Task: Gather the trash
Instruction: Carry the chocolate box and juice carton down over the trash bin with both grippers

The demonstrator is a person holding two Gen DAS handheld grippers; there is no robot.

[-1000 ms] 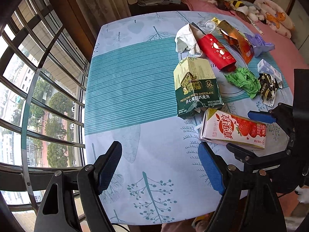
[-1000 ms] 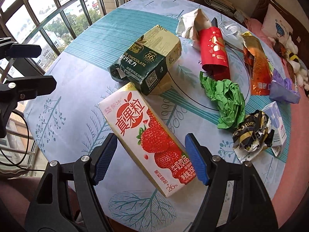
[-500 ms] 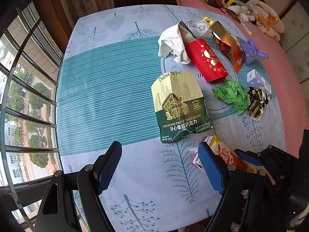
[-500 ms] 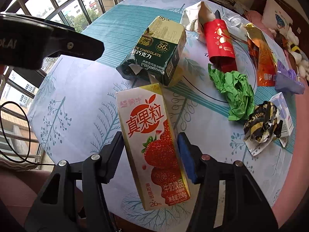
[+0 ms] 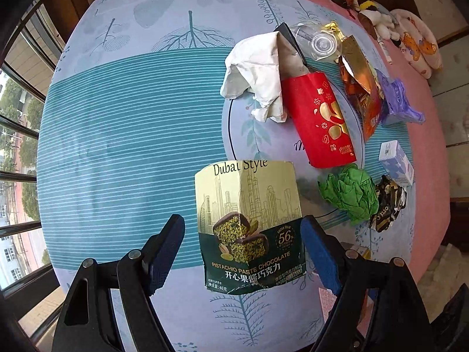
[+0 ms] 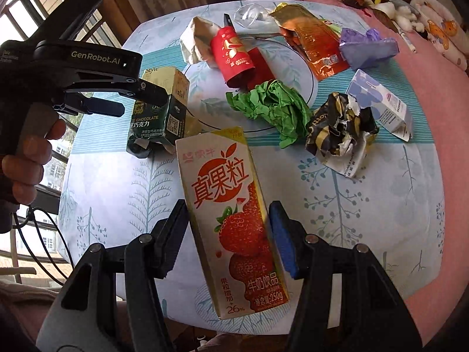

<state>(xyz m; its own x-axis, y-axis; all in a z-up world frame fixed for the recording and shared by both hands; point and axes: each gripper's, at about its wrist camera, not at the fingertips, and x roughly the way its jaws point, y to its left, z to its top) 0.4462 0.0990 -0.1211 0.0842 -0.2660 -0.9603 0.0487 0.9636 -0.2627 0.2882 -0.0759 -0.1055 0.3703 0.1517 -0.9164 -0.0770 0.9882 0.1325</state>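
two wrist fisheyes, both pitched steeply down at the same table (image 5: 123, 135).
left cam looks along its fingers (image 5: 164, 249) from the window side, close over the chocolate box (image 5: 249, 220), rest of the litter further right. right cam sits at the near table edge, close on the milk carton (image 6: 234, 220) between its fingers (image 6: 281, 240), facing across the table (image 6: 366, 220) toward the bed. shared: chocolate box (image 6: 161, 108), red pack (image 5: 319, 120) (image 6: 234, 55), green paper (image 5: 348, 193) (image 6: 272, 108). right cam also sees the left gripper (image 6: 96, 85) and the hand (image 6: 32, 152) on it.
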